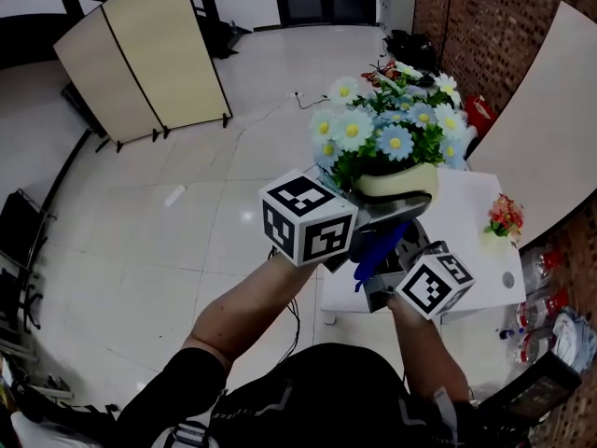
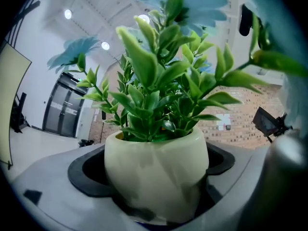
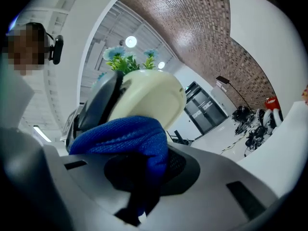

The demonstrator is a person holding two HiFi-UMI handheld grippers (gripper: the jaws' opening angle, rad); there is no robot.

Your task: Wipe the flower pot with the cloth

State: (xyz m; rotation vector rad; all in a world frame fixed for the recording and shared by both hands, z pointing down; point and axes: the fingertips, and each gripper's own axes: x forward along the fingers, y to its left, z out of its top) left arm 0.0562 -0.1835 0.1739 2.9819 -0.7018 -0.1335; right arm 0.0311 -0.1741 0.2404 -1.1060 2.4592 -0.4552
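The wiping looks under way. The left gripper (image 1: 375, 215) is clamped round the cream glazed flower pot (image 2: 156, 172) of blue and white daisies and holds it up over the white table (image 1: 471, 227). The right gripper (image 3: 144, 179) pinches a bunched blue knitted cloth (image 3: 126, 137) against the pot's lower side. The next move, I'd judge, is to drag the cloth round the wall with steady contact. Beyond are a pale tiled floor (image 1: 187, 236), a brick wall (image 1: 494, 17) and a beige folding screen (image 1: 149, 54).
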